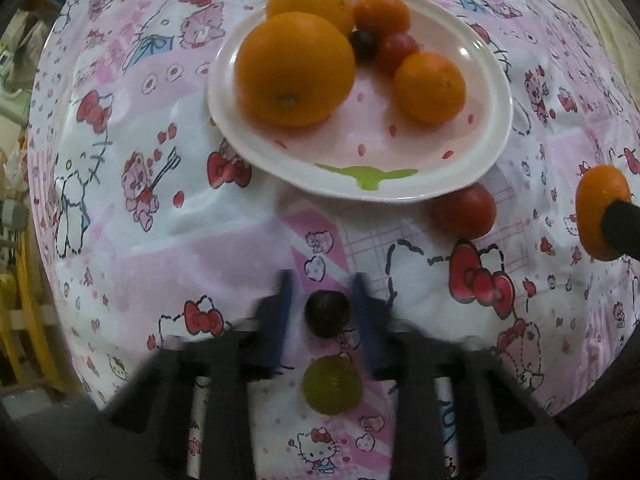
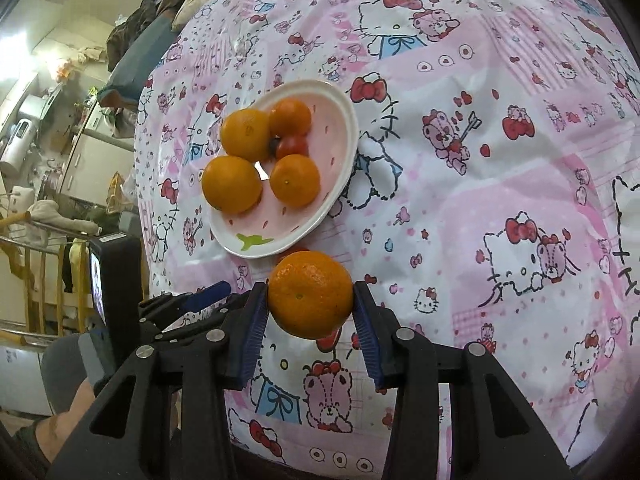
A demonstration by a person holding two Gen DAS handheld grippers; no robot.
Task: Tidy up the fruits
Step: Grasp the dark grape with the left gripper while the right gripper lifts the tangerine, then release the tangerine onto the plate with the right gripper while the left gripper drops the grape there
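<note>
A pink plate [image 1: 460,176] [image 2: 340,176] on the Hello Kitty cloth holds several oranges [image 1: 294,68], a red tomato [image 1: 396,52] and a dark grape [image 1: 363,43]. My left gripper [image 1: 323,308] is open, its blue fingers either side of a dark grape [image 1: 327,312] on the cloth. A green grape [image 1: 332,384] lies just behind it. A red tomato [image 1: 464,210] sits by the plate's near rim. My right gripper [image 2: 310,296] is shut on an orange [image 2: 310,294], held near the plate's front rim; this orange also shows in the left wrist view [image 1: 600,212].
The cloth covers a bed or table with room to the right [image 2: 500,160]. Room clutter, a drying rack [image 2: 36,248] and appliances stand off the left edge. My left gripper [image 2: 200,300] shows at lower left in the right wrist view.
</note>
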